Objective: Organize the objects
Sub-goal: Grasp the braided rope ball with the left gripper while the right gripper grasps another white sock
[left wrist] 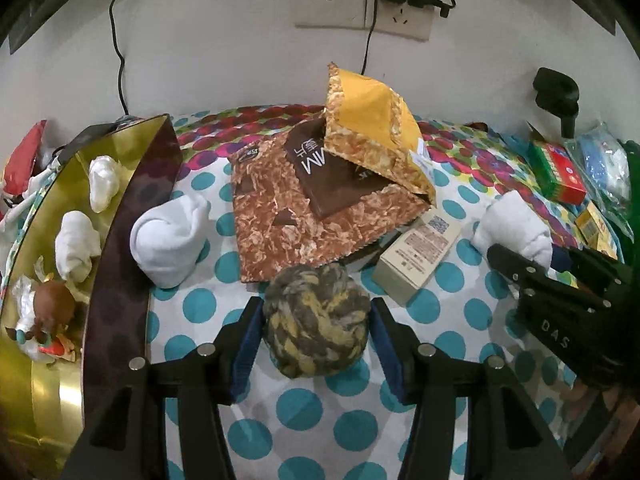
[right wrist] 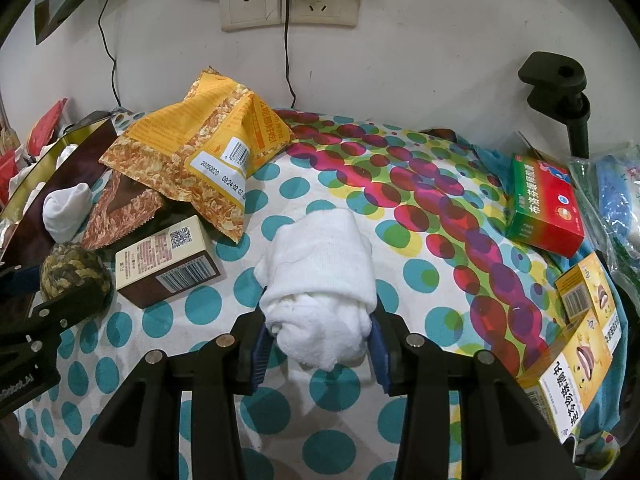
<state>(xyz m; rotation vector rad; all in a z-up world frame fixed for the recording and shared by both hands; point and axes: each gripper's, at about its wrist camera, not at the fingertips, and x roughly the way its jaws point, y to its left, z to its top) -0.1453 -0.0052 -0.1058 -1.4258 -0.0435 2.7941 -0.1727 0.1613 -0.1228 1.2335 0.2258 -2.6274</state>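
Two grippers are working beside the gold box: the left gripper is straddling the rope ball open-jawed, while the right gripper is pinching a rolled white sock for sorting.

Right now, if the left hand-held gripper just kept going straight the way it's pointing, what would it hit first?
The rope ball. It already sits between the open fingers of the left hand-held gripper, so pushing on would meet it at once. Beyond it lies the brown snack packet, though depth is hard to judge here.
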